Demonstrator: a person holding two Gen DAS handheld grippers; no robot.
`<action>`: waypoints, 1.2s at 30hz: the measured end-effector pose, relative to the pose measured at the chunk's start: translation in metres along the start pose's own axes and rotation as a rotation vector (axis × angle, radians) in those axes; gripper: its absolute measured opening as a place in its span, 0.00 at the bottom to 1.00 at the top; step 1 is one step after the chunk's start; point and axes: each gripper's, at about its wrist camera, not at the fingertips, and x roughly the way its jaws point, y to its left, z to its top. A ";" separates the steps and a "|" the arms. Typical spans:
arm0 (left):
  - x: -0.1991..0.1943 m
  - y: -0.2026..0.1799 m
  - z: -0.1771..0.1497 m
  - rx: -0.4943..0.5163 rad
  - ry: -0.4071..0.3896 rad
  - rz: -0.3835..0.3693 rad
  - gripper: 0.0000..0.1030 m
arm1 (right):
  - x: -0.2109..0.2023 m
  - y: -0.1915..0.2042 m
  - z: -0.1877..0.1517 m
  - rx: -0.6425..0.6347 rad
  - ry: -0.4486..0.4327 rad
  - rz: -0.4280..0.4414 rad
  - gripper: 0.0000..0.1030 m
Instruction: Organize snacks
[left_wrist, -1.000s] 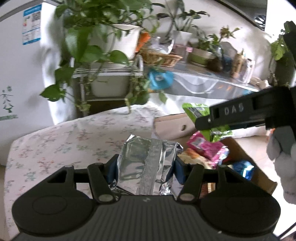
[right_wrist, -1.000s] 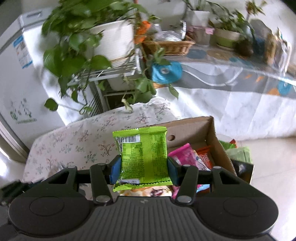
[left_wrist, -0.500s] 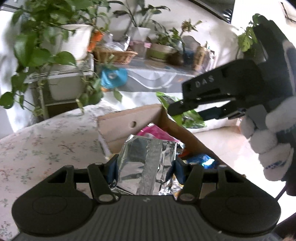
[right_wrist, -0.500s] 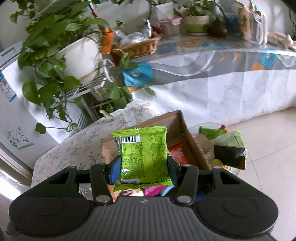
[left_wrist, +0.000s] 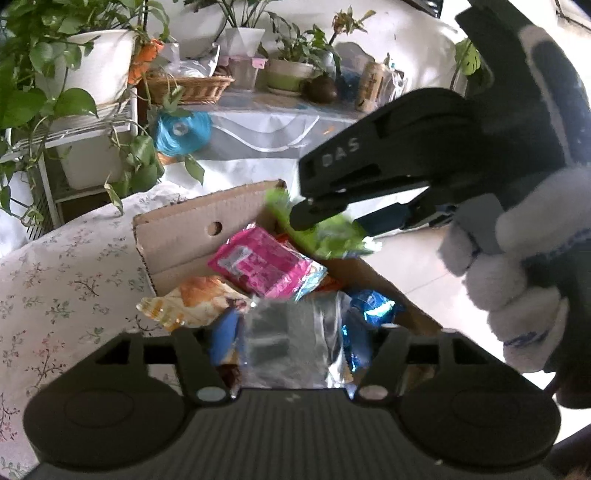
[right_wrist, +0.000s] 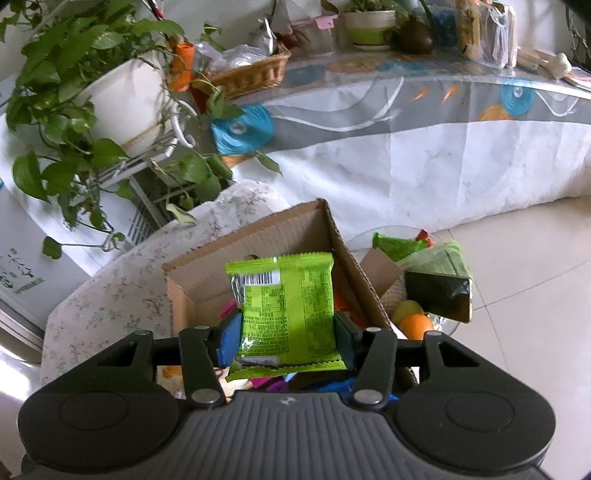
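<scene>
cardboard box (right_wrist: 258, 236) below, pink packet (left_wrist: 258, 266) inside | green packet (right_wrist: 288, 310) upright, barcode uppermost, between right gripper (right_wrist: 288, 338) jaws just widening, pads touching | left gripper (left_wrist: 291, 339) spread, just widening, silver packet (left_wrist: 291, 343) loose between

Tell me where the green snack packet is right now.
In the right wrist view the green snack packet sits centre frame between the right tool's fingers, hanging over the open cardboard box.

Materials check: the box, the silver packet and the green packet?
Box: corrugated cardboard, matte brown; fluting shows along its cut edge.
Silver packet: likely metallised foil film, mirror-shiny and creased.
Green packet: probably glossy printed plastic film; crimped zigzag seams.
</scene>
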 end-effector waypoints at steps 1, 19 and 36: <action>0.000 -0.001 0.000 -0.003 0.006 0.008 0.81 | 0.002 -0.001 0.000 0.001 0.009 -0.007 0.67; -0.009 0.009 0.005 -0.063 0.099 0.107 0.94 | 0.001 -0.001 0.000 0.020 0.012 -0.051 0.88; -0.018 0.031 0.013 -0.121 0.120 0.211 0.94 | -0.009 0.004 0.000 0.014 0.007 -0.131 0.93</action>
